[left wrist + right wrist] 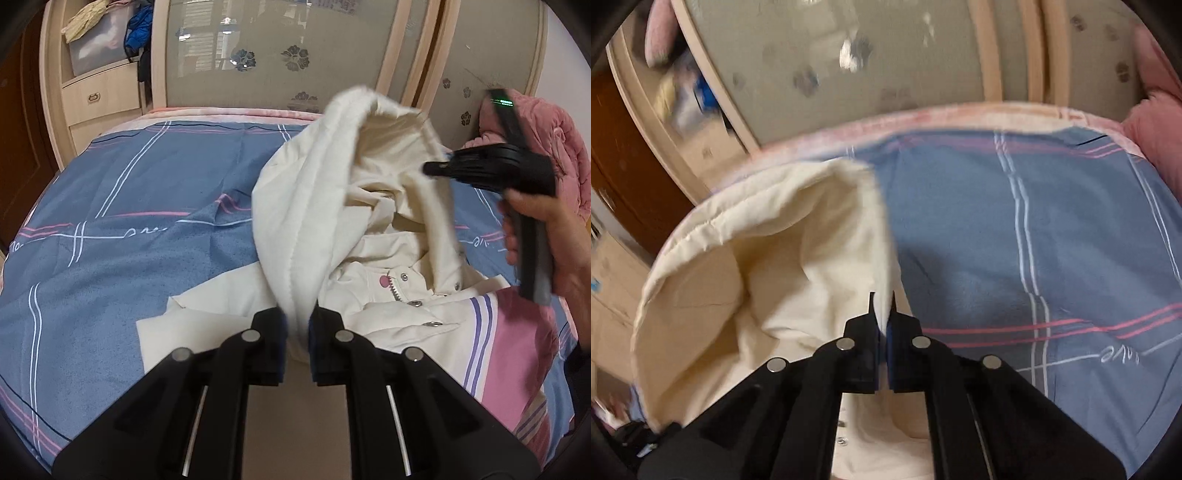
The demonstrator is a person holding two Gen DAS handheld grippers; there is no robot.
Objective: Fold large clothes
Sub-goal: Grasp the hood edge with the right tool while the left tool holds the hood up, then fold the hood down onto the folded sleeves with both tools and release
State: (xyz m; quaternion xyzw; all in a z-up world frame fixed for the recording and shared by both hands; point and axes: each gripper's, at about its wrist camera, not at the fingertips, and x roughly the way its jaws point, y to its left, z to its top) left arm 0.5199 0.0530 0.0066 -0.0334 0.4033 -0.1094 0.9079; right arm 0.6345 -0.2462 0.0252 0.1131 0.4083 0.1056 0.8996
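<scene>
While the cream-white hooded cotton jacket [388, 236] lies on the blue plaid bed cover [129, 221], the left hand-held gripper [298, 325] pinches its raised hood edge, and the right hand-held gripper [882, 314] is clamped on another fold.

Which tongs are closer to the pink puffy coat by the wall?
Right. The right tongs grip the cream coat just in front of the pink coat. The left tongs pinch the cream coat farther away.

Bed [122, 206] under a blue sheet with pink and white stripes, cream coat [399, 317] lying lower right (hood lifted off), possibly a pink quilted jacket [554, 147] far right
</scene>
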